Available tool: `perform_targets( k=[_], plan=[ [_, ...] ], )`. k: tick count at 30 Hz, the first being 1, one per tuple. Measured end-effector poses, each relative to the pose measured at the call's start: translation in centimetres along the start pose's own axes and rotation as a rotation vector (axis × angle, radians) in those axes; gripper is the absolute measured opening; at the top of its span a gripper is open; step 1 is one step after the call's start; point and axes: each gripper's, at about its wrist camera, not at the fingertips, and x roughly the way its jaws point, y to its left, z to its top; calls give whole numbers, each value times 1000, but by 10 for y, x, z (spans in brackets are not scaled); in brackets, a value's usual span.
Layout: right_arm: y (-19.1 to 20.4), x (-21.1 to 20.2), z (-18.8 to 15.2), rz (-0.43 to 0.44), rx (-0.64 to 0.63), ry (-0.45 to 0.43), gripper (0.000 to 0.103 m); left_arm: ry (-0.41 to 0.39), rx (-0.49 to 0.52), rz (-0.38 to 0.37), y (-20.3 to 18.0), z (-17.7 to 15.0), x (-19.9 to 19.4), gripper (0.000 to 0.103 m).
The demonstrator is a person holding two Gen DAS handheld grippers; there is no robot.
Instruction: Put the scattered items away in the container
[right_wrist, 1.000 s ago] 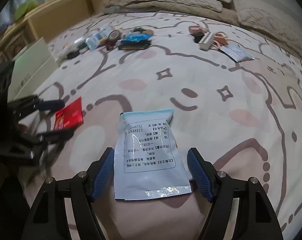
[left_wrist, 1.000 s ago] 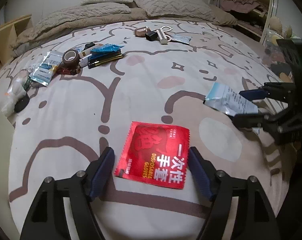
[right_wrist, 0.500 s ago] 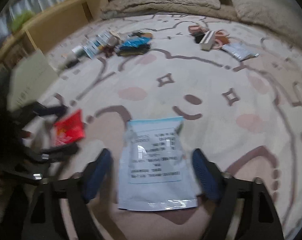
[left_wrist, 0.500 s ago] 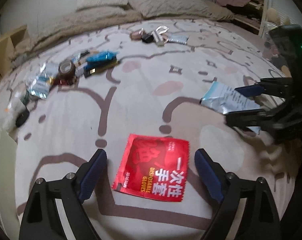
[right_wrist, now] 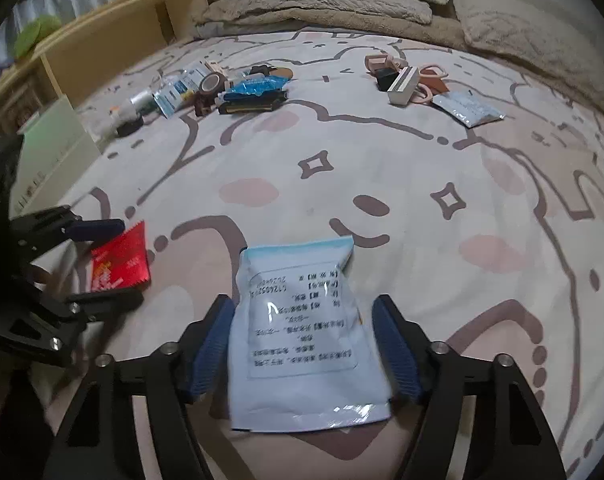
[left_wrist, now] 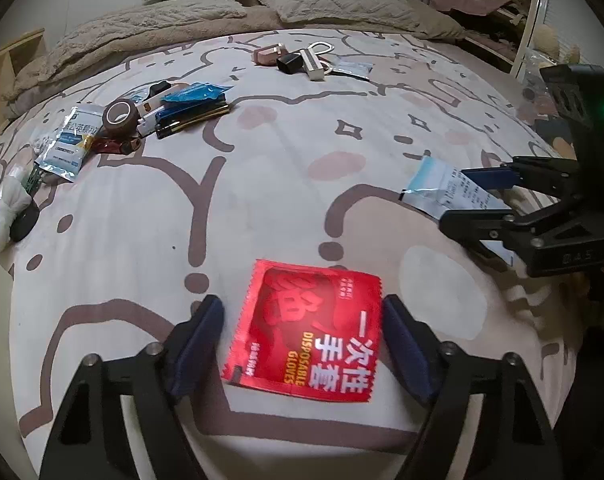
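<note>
A pale box (right_wrist: 50, 152), likely the container, stands at the bed's left edge, left of the red glove packet (left_wrist: 305, 330); its inside cannot be seen. The packet lies flat on the patterned bedspread (left_wrist: 262, 208) between the fingers of the left claw (left_wrist: 302, 344), whose jaws are closing; the right pad sits at the packet's edge, and a firm grip is not evident. To the right of the packet, the right claw (right_wrist: 303, 350) is closing around a pale blue sachet (right_wrist: 302, 336), pads close to both sides. Beyond the packet lies open bedspread. Further off sit two clusters: a tape roll (left_wrist: 120, 117) with wrappers, and clips beside a small sachet (left_wrist: 351, 69). Small items there are hard to identify.
</note>
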Motion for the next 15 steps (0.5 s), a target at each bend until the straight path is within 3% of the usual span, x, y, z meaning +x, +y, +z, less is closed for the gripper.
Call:
perform_targets(
  k=[7, 11, 15],
  plan=[
    [9, -3, -4, -39, -46, -5, 58, -13, -46, 7, -2, -3, -1, 67],
    [15, -6, -5, -54, -61, -11, 54, -30, -60, 24, -5, -4, -5, 48],
    [17, -10, -5, -56, -66, -19, 53, -45, -64, 43, -6, -6, -8, 41]
  ],
)
